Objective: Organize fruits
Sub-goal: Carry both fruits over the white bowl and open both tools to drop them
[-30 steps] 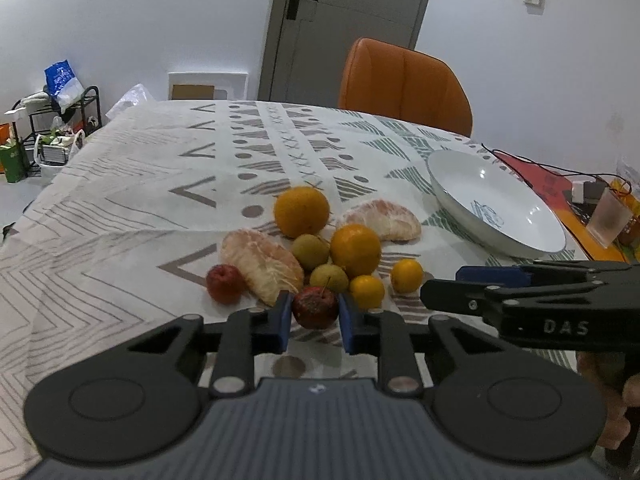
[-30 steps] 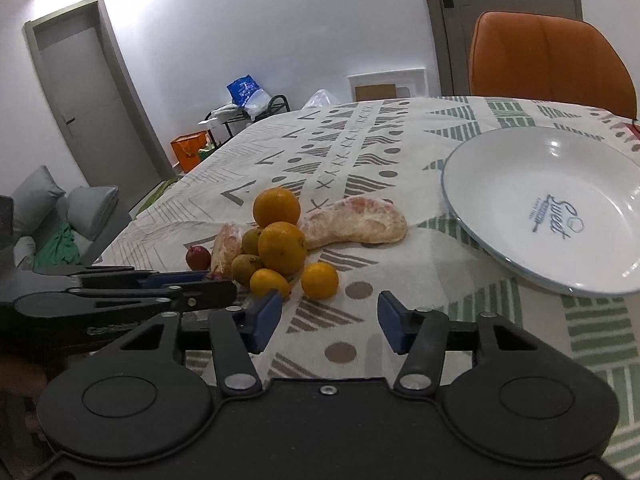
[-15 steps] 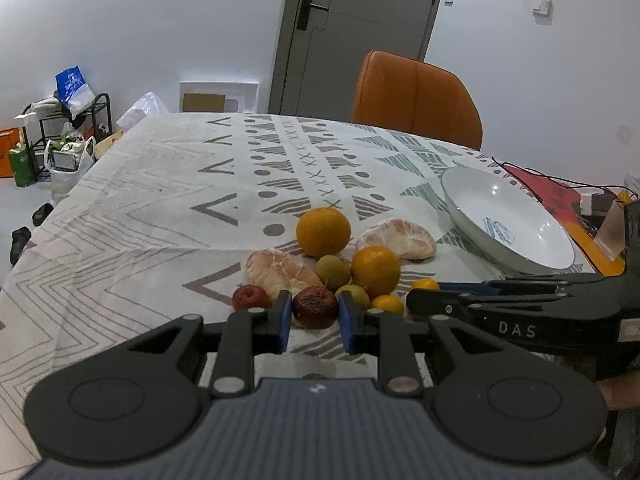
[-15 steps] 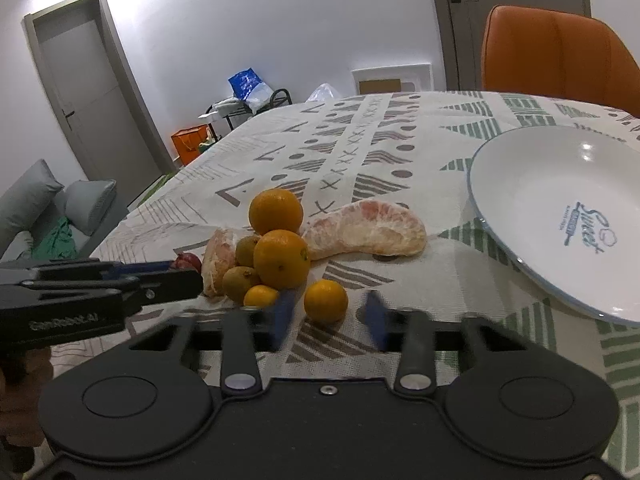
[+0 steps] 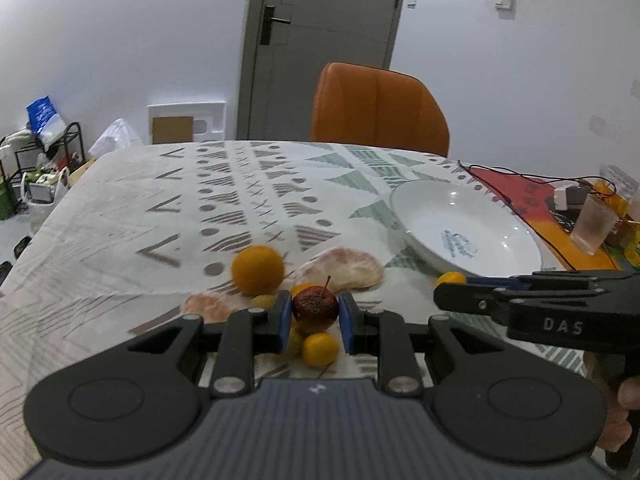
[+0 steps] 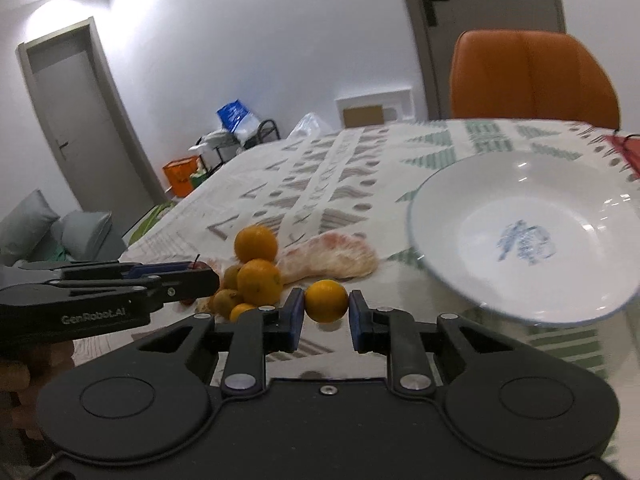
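My left gripper [image 5: 314, 317] is shut on a small dark red apple [image 5: 315, 307] and holds it above the fruit pile. My right gripper [image 6: 325, 315] is shut on a small orange tangerine [image 6: 326, 301], lifted off the cloth beside the pile. The pile holds a large orange [image 5: 258, 270], peeled pomelo segments [image 5: 344, 270], small green fruits [image 6: 225, 300] and another tangerine [image 5: 320, 349]. A white plate [image 6: 524, 236] lies empty to the right of the pile. The right gripper shows in the left wrist view [image 5: 452, 286].
The patterned tablecloth [image 5: 224, 200] covers the table. An orange chair [image 5: 378, 110] stands at the far edge. Cables, a charger and a plastic cup [image 5: 592, 226] sit at the far right. A rack with bags [image 5: 40, 148] stands on the floor to the left.
My left gripper has lifted the red apple off the table. My right gripper moved onto the small tangerine, shut on it and raised it toward the plate.
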{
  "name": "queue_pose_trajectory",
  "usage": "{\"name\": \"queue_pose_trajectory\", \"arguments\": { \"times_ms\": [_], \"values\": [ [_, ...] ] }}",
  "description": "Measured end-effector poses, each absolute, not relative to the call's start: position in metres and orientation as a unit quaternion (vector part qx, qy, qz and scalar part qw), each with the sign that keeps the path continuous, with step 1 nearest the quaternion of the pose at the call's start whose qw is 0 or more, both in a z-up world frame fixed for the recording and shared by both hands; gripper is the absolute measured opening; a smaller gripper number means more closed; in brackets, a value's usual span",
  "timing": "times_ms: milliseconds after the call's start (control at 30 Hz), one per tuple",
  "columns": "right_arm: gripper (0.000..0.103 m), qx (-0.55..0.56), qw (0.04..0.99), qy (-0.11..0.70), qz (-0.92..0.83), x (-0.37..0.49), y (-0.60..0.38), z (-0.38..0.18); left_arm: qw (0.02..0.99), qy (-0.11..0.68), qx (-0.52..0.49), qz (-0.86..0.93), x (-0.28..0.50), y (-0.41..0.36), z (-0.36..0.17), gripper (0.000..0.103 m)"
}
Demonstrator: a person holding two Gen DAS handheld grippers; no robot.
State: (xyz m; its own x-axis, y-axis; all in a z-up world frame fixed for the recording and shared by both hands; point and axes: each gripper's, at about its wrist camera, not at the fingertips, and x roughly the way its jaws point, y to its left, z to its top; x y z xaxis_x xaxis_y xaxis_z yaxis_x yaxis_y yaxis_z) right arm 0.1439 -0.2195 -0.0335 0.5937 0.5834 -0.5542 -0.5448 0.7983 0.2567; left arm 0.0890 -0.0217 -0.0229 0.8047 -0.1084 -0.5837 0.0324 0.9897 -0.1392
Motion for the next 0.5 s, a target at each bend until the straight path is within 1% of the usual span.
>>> {"name": "queue_pose_trajectory", "arguments": {
  "times_ms": [500],
  "values": [
    [0.022, 0.051, 0.921, 0.29, 0.254, 0.153, -0.282, -0.022, 0.95, 0.302, -0.032, -0.077, 0.118, -0.072, -0.015, 0.023]
  ]
}}
